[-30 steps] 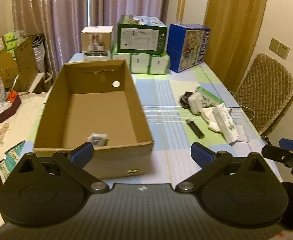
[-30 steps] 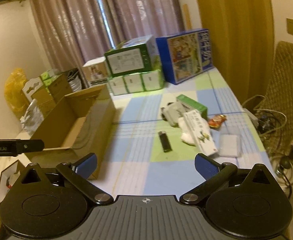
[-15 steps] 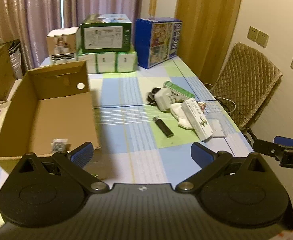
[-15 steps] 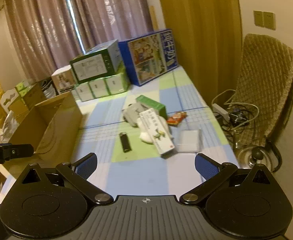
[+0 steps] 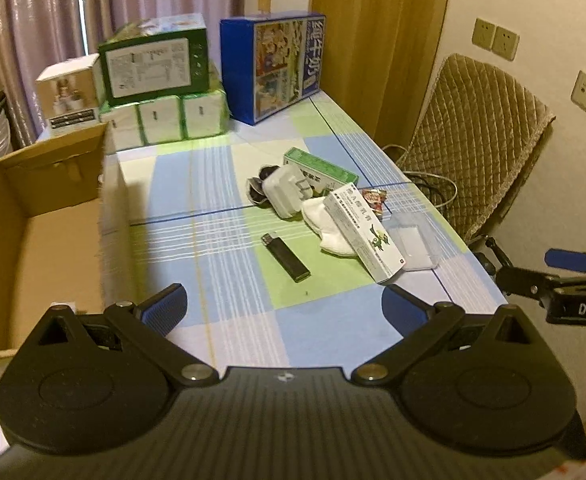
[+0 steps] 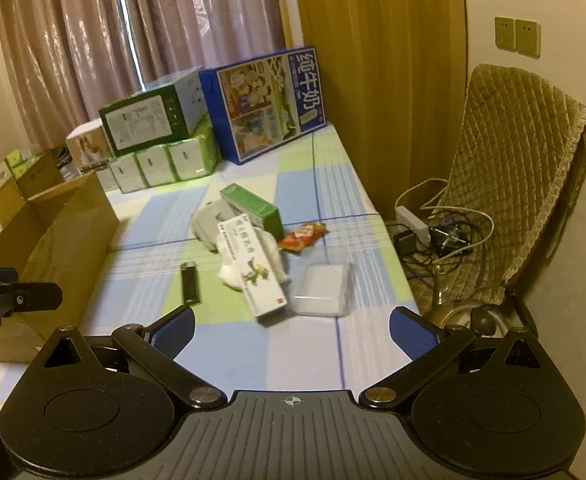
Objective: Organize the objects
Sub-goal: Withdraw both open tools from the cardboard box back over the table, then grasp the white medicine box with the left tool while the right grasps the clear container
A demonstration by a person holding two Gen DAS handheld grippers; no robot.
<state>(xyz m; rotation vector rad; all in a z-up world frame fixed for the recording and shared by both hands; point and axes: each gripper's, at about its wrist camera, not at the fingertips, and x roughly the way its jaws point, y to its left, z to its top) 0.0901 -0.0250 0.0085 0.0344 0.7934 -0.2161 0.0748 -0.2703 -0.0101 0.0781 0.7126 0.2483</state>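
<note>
Both grippers hover above the near table edge, aimed at the clutter: left gripper (image 5: 283, 304) and right gripper (image 6: 291, 330), jaws spread wide, holding nothing. Black lighter (image 5: 285, 257) lies flat mid-table, long axis running near-to-far, metal end pointing away, beside the white carton (image 5: 367, 232); cardboard box (image 5: 49, 216) at left.

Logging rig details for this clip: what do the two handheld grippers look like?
Both are matte black. The left gripper and right gripper each have two round disc housings, angled link arms with silver pivot pins, a ribbed centre plate with a small crosshair mark, and fingers faced with blue textured pads. Seen from the left, the right one's side bears white letters "DAS". No cables or sleeves show.
</note>
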